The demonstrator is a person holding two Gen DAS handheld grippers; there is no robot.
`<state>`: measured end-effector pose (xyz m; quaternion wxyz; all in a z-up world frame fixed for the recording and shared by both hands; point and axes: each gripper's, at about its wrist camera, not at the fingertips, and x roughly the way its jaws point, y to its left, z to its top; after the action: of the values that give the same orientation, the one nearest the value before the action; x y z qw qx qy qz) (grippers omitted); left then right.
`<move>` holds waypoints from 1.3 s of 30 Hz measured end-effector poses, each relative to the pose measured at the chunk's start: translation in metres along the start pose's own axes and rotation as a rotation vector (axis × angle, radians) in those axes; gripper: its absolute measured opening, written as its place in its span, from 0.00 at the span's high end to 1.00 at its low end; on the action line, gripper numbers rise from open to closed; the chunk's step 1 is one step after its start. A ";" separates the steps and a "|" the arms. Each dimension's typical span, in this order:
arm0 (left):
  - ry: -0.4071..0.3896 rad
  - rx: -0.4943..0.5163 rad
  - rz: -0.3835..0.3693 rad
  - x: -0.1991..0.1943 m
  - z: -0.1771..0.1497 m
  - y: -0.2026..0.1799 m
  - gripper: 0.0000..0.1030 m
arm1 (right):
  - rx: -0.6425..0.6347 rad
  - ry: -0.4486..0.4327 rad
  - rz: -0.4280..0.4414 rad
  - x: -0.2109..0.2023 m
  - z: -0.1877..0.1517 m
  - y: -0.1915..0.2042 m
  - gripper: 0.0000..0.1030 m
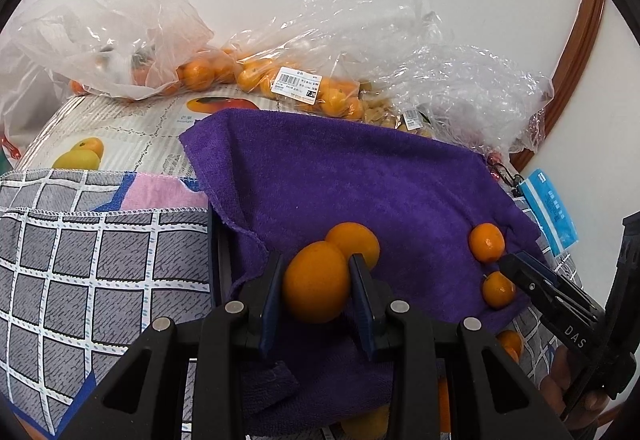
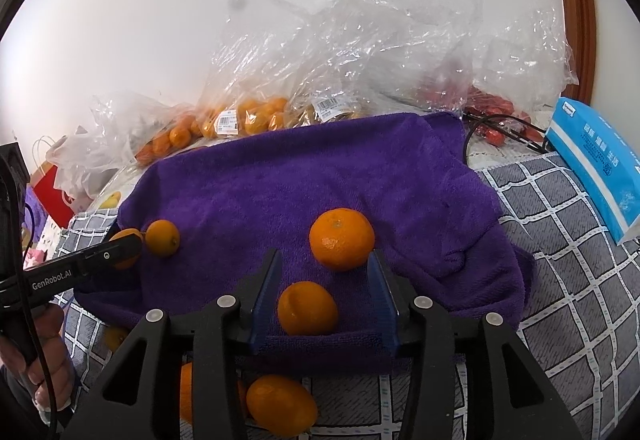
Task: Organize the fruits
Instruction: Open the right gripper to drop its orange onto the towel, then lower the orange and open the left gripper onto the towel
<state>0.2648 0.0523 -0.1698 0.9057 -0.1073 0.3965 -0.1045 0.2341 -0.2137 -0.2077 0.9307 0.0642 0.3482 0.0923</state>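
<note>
- Left gripper (image 1: 316, 282) clamped on an orange (image 1: 316, 286) over the purple towel (image 1: 360, 180).
- Right gripper (image 2: 326, 294) parted, a loose orange (image 2: 307, 308) lying free between its jaws.
- Few set out; bagged oranges (image 1: 256, 74) left unsorted.

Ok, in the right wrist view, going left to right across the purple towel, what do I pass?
Other hand-held gripper at the left edge → small orange → orange between the near fingers → larger orange → checked cloth → blue packet.
</note>
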 end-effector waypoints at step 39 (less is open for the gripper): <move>-0.128 -0.031 -0.004 -0.025 0.005 0.004 0.38 | -0.102 -0.086 -0.033 -0.020 0.000 0.024 0.19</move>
<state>0.2526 0.0635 -0.1500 0.9273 -0.1285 0.3390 -0.0929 0.2156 -0.1943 -0.1904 0.9483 0.0148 0.3036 0.0915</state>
